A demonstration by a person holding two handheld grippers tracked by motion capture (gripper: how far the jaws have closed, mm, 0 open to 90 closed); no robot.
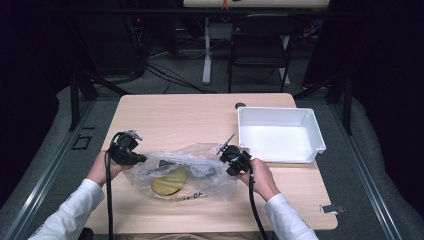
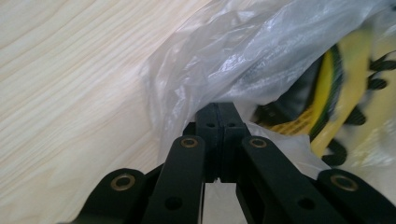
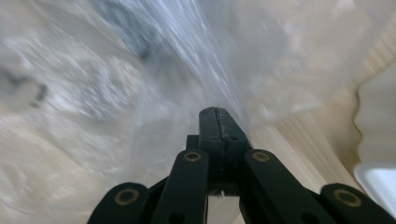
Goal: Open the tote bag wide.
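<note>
Jaws: both pairs pinching one plastic bag (image 1: 187,172) | left gripper (image 1: 131,156), right gripper (image 1: 231,155) | one white bin (image 1: 280,134) | one table (image 1: 170,117)

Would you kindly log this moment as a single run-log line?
left gripper: shut on clear plastic bag | right gripper: shut on bag | bag: on light wooden table | white plastic bin: empty
</note>
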